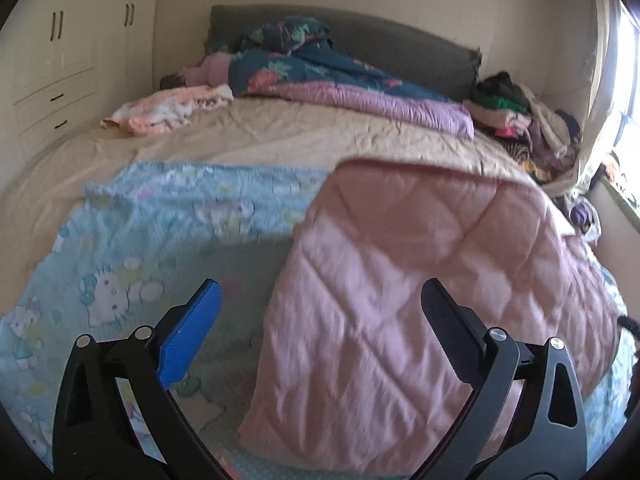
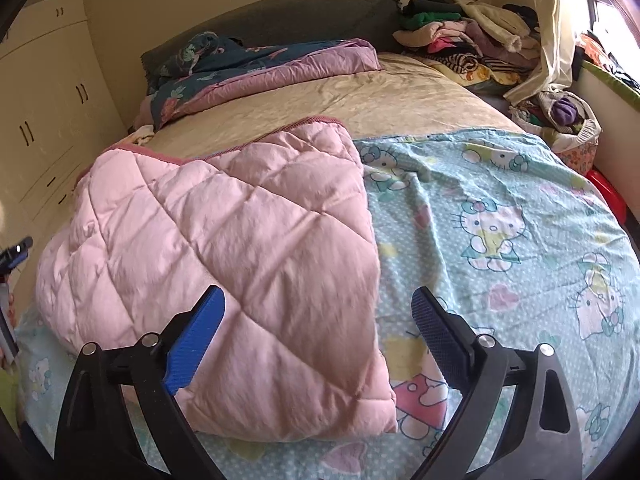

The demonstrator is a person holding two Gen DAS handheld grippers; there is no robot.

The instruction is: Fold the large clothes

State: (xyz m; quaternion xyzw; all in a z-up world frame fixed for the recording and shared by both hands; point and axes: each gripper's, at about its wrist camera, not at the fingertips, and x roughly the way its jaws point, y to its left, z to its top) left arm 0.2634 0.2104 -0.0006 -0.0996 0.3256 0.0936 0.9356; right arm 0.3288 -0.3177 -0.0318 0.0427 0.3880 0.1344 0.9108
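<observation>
The pink quilt (image 2: 224,256) lies doubled over on the Hello Kitty sheet (image 2: 500,240) at the foot of the bed (image 2: 320,96), long axis running from the near edge toward the headboard (image 2: 280,16). Both the left gripper (image 1: 320,332) and right gripper (image 2: 318,332) hover above it, spread wide, gripping nothing.

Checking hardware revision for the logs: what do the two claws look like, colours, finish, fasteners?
Both match. Left claw: black angular linkage arms with triangular cut-outs, round silver pivot pins, and flat blue ribbed pads on the finger inner faces. Right claw: same black frame and silver pins; one pad shows a fine cross-hatched blue texture. No cables, labels or sleeves visible.
</observation>
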